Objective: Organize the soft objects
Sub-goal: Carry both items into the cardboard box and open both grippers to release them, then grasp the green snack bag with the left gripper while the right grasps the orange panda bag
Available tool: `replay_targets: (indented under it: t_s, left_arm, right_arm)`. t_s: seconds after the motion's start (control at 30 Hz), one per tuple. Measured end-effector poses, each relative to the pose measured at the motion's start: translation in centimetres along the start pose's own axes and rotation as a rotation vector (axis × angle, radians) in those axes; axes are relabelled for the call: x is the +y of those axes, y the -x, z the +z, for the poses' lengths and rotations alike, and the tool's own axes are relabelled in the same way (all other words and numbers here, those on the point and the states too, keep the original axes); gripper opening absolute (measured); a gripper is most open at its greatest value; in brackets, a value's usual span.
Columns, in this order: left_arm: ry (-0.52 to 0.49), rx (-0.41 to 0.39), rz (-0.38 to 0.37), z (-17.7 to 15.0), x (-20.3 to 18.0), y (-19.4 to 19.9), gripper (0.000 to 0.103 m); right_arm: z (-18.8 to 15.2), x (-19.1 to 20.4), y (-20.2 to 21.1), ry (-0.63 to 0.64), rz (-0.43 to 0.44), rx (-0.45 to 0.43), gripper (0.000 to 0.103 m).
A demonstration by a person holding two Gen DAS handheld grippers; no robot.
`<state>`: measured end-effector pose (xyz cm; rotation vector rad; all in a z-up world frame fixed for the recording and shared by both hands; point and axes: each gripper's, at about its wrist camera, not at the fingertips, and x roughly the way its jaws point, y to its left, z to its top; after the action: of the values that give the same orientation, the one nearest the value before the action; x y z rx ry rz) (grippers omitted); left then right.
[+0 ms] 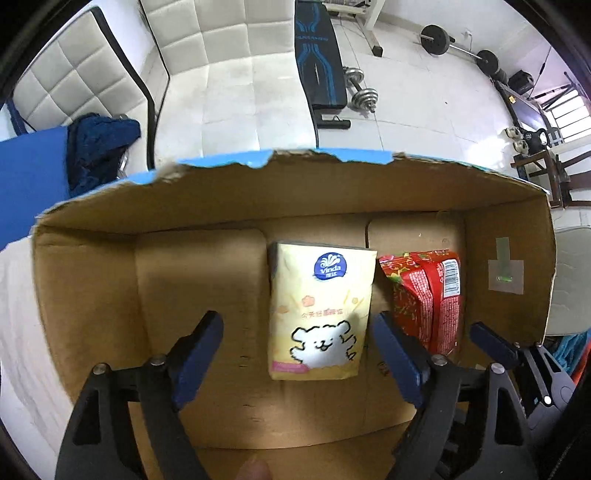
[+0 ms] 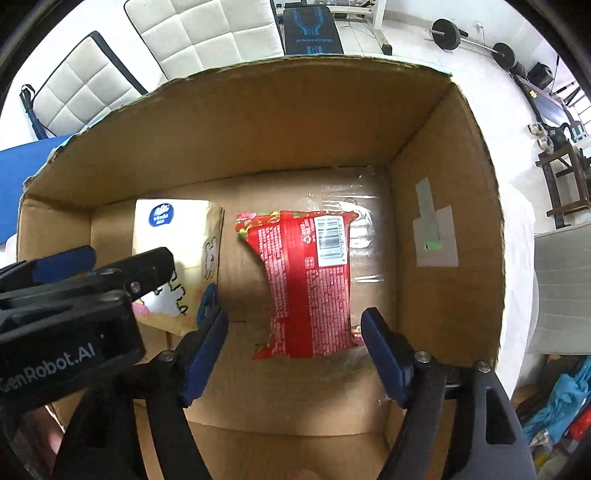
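Note:
A yellow Vinda tissue pack [image 1: 319, 314] with a white dog drawing lies on the floor of an open cardboard box [image 1: 236, 199]. A red snack packet [image 1: 428, 295] lies to its right. My left gripper [image 1: 299, 358] is open above the tissue pack, which sits between its blue fingers without touching them. In the right wrist view, my right gripper [image 2: 293, 356] is open above the near end of the red packet [image 2: 306, 280]. The tissue pack [image 2: 177, 254] lies to its left, partly hidden by the left gripper's body [image 2: 70, 302].
The box [image 2: 447, 266] has tall walls on all sides, a torn blue-edged far rim and a taped label on its right wall. Beyond it are white padded chairs [image 1: 221, 33], a weight bench [image 1: 319, 62], dumbbells [image 1: 360, 88] and a blue cloth [image 1: 99, 147].

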<state>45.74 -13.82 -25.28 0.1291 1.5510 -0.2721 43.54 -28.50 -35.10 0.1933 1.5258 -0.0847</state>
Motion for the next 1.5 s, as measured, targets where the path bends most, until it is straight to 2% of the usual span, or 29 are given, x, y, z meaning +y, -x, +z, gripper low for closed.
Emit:
replay_targets:
  t_s: [0.03, 0.07, 0.13, 0.23, 0.3, 0.53, 0.73, 1.03, 1.17, 1.3, 1.5]
  left_arm:
    - [-0.006, -0.005, 0.004, -0.2, 0.0, 0.4, 0.085]
    - [-0.01, -0.008, -0.001, -0.3, 0.0, 0.6, 0.089]
    - [-0.002, -0.015, -0.011, -1.1, -0.1, 1.6, 0.09]
    - [0.006, -0.033, -0.014, -1.8, 0.2, 2.5, 0.092]
    - [0.009, -0.044, -0.016, -2.6, 0.3, 3.3, 0.1]
    - [-0.002, -0.101, 0.001, -5.8, 0.6, 6.1, 0.101]
    - [0.032, -0.162, 0.009, -8.3, 1.9, 8.8, 0.101]
    - [0.073, -0.271, 0.05, -14.7, 1.9, 13.8, 0.101]
    - [0.104, -0.295, 0.075, -18.1, 2.7, 15.4, 0.101]
    - [0.18, -0.262, 0.106, -22.4, 4.7, 14.7, 0.101]
    - [0.363, -0.097, 0.11, -28.0, 9.3, 8.0, 0.101]
  right_arm:
    - [-0.2, 0.1, 0.3, 0.0, -0.002, 0.0, 0.078]
    - [-0.5, 0.1, 0.5, 0.001, -0.003, 0.0, 0.084]
    - [-1.1, 0.4, 1.4, -0.001, -0.005, -0.001, 0.092]
    - [-2.3, 0.7, 2.3, 0.004, 0.003, -0.001, 0.094]
    - [-3.1, 0.9, 3.1, 0.003, 0.007, -0.009, 0.102]
    - [-6.6, 1.3, 6.4, 0.01, 0.005, -0.026, 0.103]
    - [-9.5, 1.0, 9.6, 0.015, -0.002, -0.073, 0.103]
    - [-14.9, -0.4, 14.7, 0.028, 0.067, -0.14, 0.103]
    - [-17.9, -2.3, 15.2, 0.033, 0.072, -0.144, 0.103]
    - [-21.0, -6.3, 13.8, -0.026, 0.075, -0.094, 0.103]
    - [-23.2, -11.1, 9.1, -0.118, 0.019, -0.021, 0.103]
